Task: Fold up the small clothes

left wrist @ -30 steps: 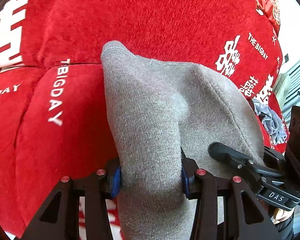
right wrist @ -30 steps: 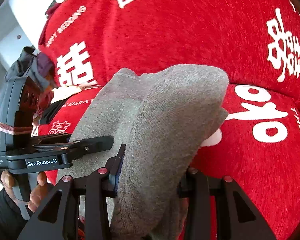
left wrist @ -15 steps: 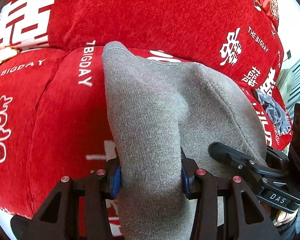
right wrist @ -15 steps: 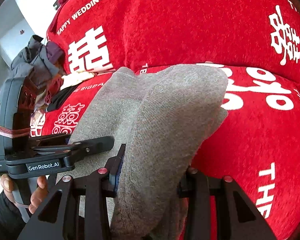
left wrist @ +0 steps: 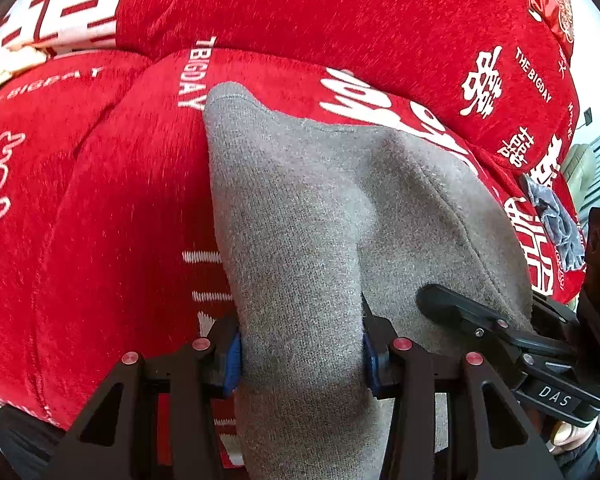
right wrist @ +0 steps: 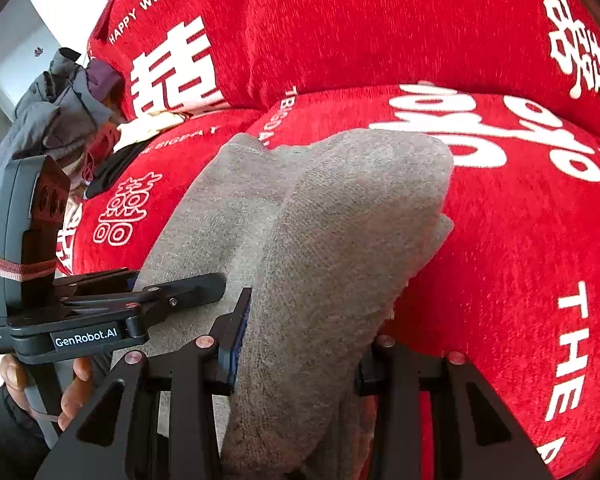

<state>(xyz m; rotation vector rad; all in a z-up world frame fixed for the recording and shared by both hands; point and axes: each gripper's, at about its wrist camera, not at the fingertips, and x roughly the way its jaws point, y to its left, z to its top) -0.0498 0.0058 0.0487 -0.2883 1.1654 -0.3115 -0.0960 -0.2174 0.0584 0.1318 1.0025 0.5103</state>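
A grey knitted garment [left wrist: 300, 216] hangs between both grippers above a red sofa. My left gripper [left wrist: 300, 356] is shut on one bunched end of it. My right gripper [right wrist: 300, 344] is shut on the other end, also seen in the right wrist view [right wrist: 340, 216]. The two grippers are close side by side: the right one shows at the lower right of the left wrist view [left wrist: 500, 332], the left one at the left of the right wrist view [right wrist: 140, 304]. The cloth drapes forward over the fingers and hides the fingertips.
The red sofa cover [left wrist: 100, 208] with white lettering fills both views, seat [right wrist: 520, 240] below, backrest [right wrist: 380, 20] behind. A pile of grey and dark clothes [right wrist: 64, 108] lies at the sofa's left end. A small grey-blue cloth [left wrist: 560, 224] lies on the seat to the right.
Both grippers, still holding the grey garment, have moved down and back from the backrest, so more of the seat cushion shows under the cloth. The grip has not changed.
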